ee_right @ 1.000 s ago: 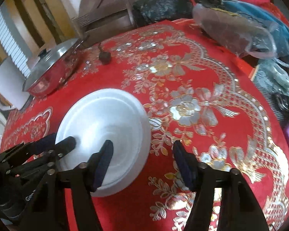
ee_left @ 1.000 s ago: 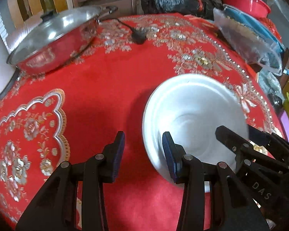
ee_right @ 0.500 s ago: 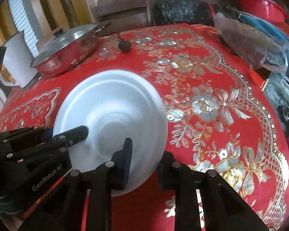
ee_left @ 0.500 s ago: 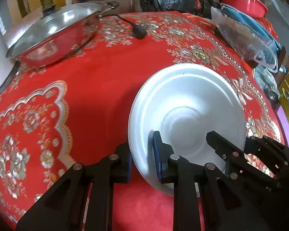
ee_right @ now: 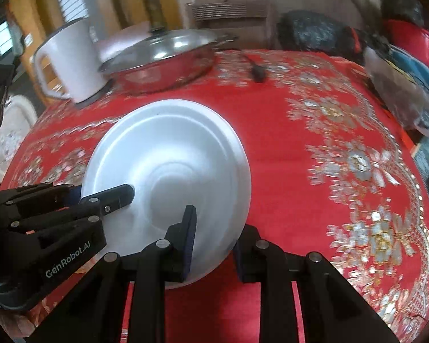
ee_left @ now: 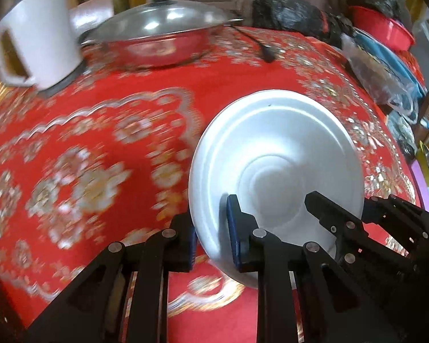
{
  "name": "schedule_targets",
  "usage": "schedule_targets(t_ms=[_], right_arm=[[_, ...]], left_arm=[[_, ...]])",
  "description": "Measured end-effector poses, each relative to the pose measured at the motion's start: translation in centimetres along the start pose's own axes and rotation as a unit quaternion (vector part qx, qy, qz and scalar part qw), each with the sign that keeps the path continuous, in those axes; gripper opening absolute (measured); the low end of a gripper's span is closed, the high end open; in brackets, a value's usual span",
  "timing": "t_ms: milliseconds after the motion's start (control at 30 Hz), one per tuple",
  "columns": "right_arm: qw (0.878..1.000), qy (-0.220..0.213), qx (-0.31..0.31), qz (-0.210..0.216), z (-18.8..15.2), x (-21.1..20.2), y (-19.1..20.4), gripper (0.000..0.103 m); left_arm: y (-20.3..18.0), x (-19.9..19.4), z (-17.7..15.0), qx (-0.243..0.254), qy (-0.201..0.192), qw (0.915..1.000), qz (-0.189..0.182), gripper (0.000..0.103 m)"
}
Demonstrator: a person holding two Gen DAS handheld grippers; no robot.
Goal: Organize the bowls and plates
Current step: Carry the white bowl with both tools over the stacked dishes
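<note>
A white plate [ee_left: 274, 154] with a ringed centre is held between both grippers over the red flowered tablecloth [ee_left: 85, 148]. My left gripper [ee_left: 210, 228] is shut on its near left rim, one blue pad on top and the other finger beneath. My right gripper [ee_right: 214, 237] is shut on the near right rim in the same way. Each wrist view also shows the other tool: the right gripper [ee_left: 349, 204] at the plate's right edge, the left gripper [ee_right: 83, 194] at its left edge. The plate [ee_right: 168, 148] tilts slightly and hides the cloth below it.
At the back left stand a steel pan with a glass lid [ee_left: 163, 37] and a white jug [ee_left: 34, 37]. A black plug and cord [ee_left: 267, 53] lie behind the plate. Plastic bags [ee_left: 386, 77], a red basin [ee_left: 386, 28] and a black bag [ee_left: 289, 14] crowd the right edge.
Both grippers went from open beside the plate to shut on its rim. They have since carried it left across the cloth, bringing the pan and the white jug closer.
</note>
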State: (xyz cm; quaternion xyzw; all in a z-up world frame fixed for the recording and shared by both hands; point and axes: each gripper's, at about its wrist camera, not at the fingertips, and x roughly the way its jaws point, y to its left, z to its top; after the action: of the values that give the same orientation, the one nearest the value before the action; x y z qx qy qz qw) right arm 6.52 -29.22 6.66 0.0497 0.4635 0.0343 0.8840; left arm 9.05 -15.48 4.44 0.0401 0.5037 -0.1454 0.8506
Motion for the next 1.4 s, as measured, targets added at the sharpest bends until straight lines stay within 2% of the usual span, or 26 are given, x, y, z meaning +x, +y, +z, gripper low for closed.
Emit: schedule_targets(t_ms=[333, 667, 1167, 1400], right_arm=[[0.995, 0.018, -0.083, 0.058, -0.6, 0.9, 9.5, 0.026], [0.982, 0.027, -0.157, 0.104, -1.7, 1.3, 18.8, 0.026], [0.955, 0.005, -0.256, 0.148, -2.7, -1.2, 29.5, 0.028], [0.942, -0.002, -0.294, 0.164, -3.9, -2.2, 33.6, 0.029]], left_arm=[[9.4, -3.9, -4.6, -0.068, -0.008, 0.9965, 0.047, 0.019], [17.7, -8.3, -9.4, -0.139, -0.022, 0.9864, 0.085, 0.018], [25.3, -15.7, -14.8, -0.208, -0.062, 0.9679, 0.126, 0.019], [27.6, -18.0, -17.3, -0.235, -0.073, 0.9585, 0.144, 0.019]])
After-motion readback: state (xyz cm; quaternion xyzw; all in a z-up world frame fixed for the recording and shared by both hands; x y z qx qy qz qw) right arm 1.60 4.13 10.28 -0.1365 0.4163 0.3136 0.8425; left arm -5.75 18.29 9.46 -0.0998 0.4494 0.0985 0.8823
